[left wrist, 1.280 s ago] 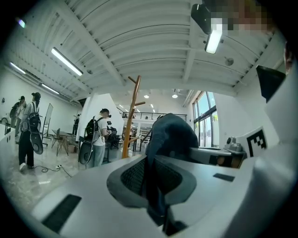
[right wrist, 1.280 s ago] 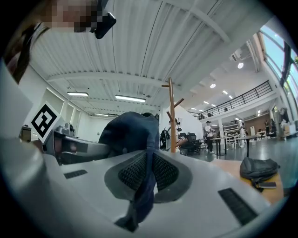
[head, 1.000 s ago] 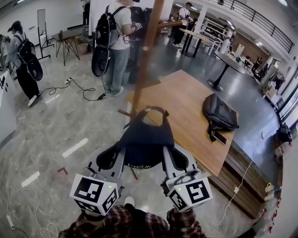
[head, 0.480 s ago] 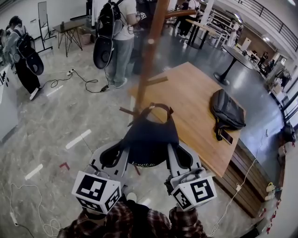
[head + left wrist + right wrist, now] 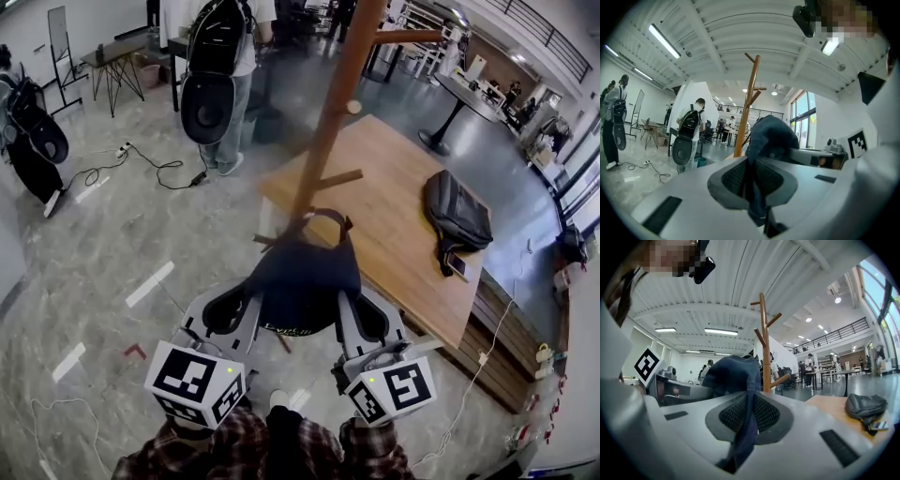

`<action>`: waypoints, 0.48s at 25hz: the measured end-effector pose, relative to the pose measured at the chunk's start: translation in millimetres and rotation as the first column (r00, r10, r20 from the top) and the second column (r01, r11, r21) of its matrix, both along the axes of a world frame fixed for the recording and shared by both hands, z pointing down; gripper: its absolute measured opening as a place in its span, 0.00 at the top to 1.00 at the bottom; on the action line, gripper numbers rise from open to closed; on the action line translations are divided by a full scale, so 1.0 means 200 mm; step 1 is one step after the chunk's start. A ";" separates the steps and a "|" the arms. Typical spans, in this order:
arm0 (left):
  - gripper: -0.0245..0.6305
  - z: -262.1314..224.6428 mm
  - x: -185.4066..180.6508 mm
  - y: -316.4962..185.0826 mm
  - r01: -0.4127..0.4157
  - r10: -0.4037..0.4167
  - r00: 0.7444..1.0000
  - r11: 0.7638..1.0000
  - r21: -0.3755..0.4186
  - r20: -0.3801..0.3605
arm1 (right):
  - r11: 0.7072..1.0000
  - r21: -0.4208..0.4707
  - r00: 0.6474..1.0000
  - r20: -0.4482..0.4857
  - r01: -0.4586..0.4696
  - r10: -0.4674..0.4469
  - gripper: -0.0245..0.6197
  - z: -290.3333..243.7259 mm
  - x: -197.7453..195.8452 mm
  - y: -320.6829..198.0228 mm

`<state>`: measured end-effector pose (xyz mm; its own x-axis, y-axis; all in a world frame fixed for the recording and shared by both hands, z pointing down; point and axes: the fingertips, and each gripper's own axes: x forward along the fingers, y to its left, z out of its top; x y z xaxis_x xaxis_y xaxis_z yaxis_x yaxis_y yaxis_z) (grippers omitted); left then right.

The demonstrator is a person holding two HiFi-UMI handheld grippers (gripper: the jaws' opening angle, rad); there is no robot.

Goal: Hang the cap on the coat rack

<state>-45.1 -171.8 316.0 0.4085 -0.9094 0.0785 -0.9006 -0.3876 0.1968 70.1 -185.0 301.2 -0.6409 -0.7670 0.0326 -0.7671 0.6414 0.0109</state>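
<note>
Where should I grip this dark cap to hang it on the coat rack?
Grip the cap by its side edges, left gripper from the left, right gripper from the right; that leaves the rear strap loop open, facing the coat rack.

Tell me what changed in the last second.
The dark blue fabric cap has been carried closer to the tall wooden coat rack. Unchanged: left gripper and right gripper stay shut on its sides; it is not yet hung.
</note>
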 end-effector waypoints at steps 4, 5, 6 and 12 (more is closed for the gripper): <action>0.91 -0.02 -0.07 -0.09 -0.081 0.081 0.997 0.997 0.013 0.010 | 0.997 0.009 0.997 0.017 -0.071 0.071 0.92 -0.01 -0.07 -0.04; 0.91 -0.03 -0.09 -0.11 -0.100 0.100 0.995 0.995 0.020 0.012 | 0.996 0.015 0.996 0.021 -0.086 0.085 0.92 -0.01 -0.09 -0.06; 0.91 -0.04 -0.11 -0.13 -0.121 0.120 0.993 0.992 0.027 0.014 | 0.995 0.021 0.994 0.025 -0.102 0.102 0.92 -0.02 -0.10 -0.06; 0.91 -0.11 -0.20 -0.23 -0.231 0.230 0.973 0.971 0.064 0.014 | 0.977 0.047 0.978 0.042 -0.207 0.205 0.92 -0.09 -0.19 -0.12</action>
